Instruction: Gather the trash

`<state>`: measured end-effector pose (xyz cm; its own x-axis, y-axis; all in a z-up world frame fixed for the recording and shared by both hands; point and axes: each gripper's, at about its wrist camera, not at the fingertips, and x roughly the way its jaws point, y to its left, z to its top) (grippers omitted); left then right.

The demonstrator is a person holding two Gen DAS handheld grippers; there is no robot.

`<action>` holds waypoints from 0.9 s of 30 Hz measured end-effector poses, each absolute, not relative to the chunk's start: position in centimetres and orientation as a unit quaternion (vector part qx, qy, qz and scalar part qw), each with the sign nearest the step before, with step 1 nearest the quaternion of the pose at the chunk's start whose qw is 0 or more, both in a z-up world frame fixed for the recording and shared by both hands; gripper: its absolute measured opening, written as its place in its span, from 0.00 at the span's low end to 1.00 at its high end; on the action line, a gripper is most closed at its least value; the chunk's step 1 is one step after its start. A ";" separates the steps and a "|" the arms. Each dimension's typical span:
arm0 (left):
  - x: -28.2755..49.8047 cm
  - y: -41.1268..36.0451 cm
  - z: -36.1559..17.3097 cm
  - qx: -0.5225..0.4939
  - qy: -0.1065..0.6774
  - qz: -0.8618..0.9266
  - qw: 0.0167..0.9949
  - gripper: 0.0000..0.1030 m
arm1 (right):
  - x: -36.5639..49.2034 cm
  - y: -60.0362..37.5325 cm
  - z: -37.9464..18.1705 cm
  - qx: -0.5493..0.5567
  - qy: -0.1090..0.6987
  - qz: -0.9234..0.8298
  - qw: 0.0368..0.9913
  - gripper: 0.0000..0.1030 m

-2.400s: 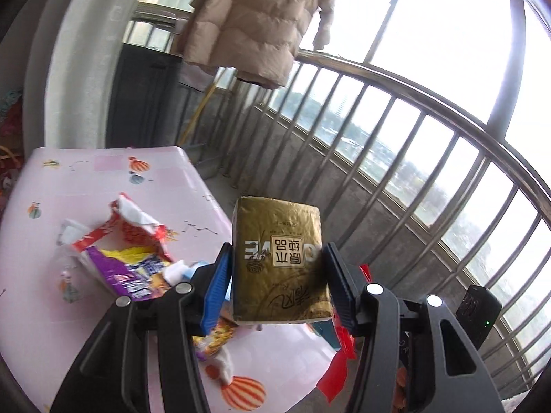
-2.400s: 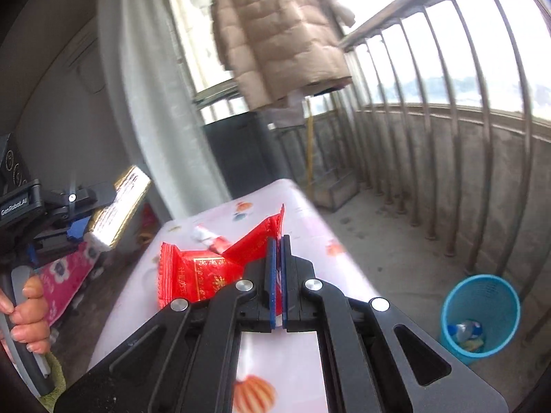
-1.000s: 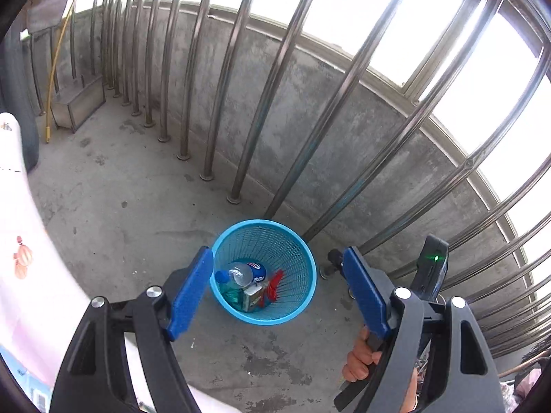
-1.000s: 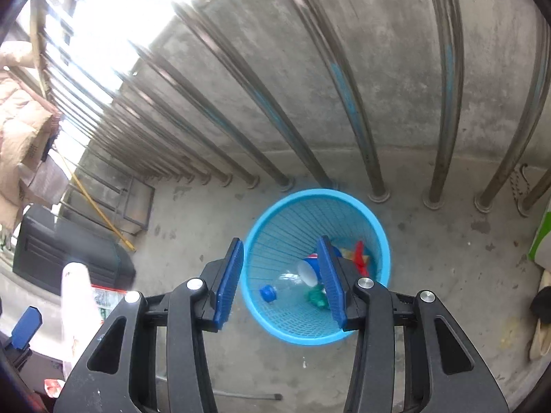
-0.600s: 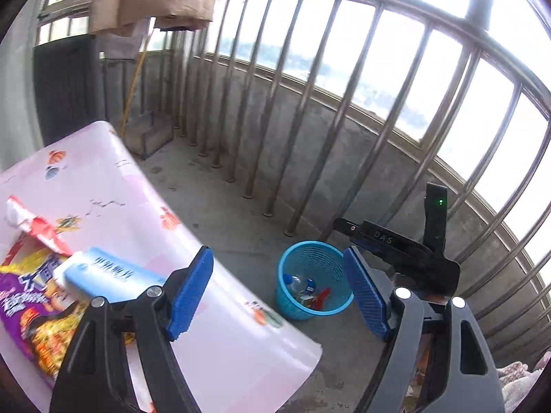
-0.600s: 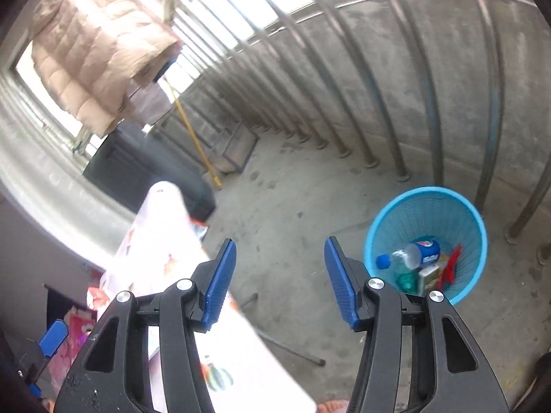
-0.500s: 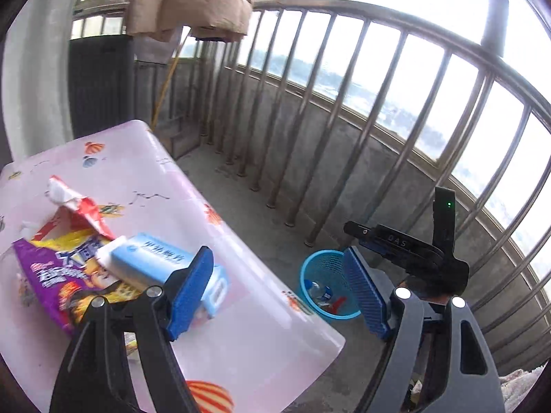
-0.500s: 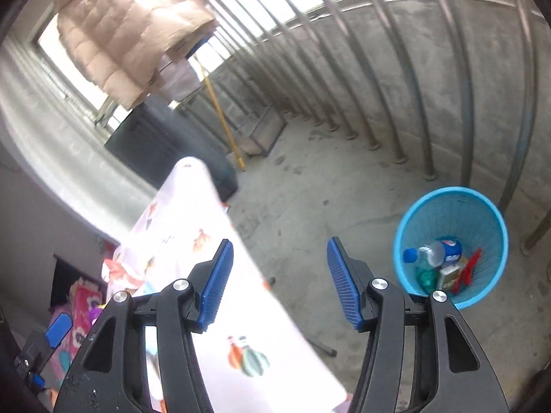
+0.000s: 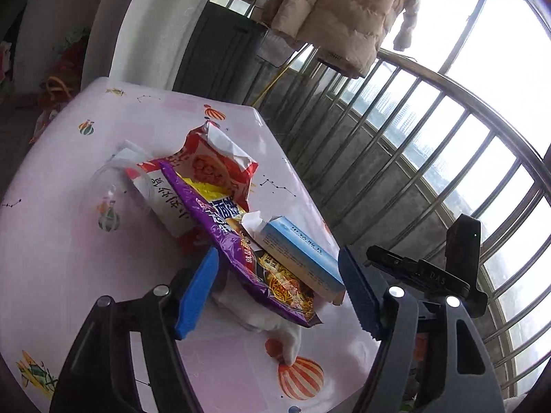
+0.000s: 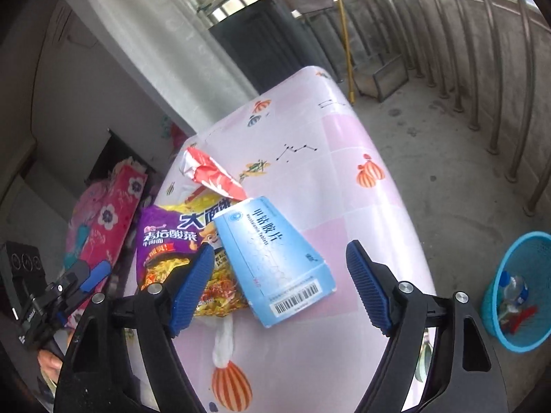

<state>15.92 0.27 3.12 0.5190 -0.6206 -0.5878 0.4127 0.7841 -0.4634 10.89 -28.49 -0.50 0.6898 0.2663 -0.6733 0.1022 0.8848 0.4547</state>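
A pile of trash lies on the pink table [image 9: 62, 247]. A light blue medicine box [image 9: 299, 256] rests on a purple noodle wrapper [image 9: 241, 241], with a red and white snack bag [image 9: 210, 168] and white tissue [image 9: 275, 320] beside them. My left gripper [image 9: 279, 292] is open and empty, just in front of the box and wrapper. In the right wrist view the blue box [image 10: 275, 258] lies between the open jaws of my right gripper [image 10: 279, 292], which is empty. The blue bin [image 10: 520, 292] stands on the floor at the right and holds a bottle and wrappers.
A metal railing [image 9: 430, 130] runs along the balcony at the right. A beige coat [image 9: 344, 10] hangs above a dark cabinet [image 9: 220, 55]. A clear plastic cup [image 9: 110, 189] lies on the table. A pink floral cloth [image 10: 103, 220] is left of the table.
Both grippers were shut on trash, a gold packet and a red wrapper, then opened over the bin. They have swung back from the bin to the table pile and are empty.
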 end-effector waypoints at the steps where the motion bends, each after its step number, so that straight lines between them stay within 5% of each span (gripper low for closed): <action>1: 16.5 0.2 2.6 -0.139 0.397 -0.298 0.857 0.65 | 11.6 -27.8 -0.6 0.225 0.400 0.050 0.887 0.75; 19: 19.6 0.8 -1.2 -0.152 0.443 -0.313 0.827 0.12 | 15.5 -21.7 -3.9 0.177 0.515 0.132 0.828 0.78; 27: 16.8 2.9 -0.8 -0.135 0.455 -0.336 0.814 0.06 | 12.3 -19.0 -4.4 0.148 0.544 0.130 0.816 0.68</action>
<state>16.81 2.90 -0.81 0.3605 -0.6693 -0.6497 0.4229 0.7381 -0.5257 12.30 -18.99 -4.42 0.3746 0.3735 -0.8486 -0.0516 0.9223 0.3831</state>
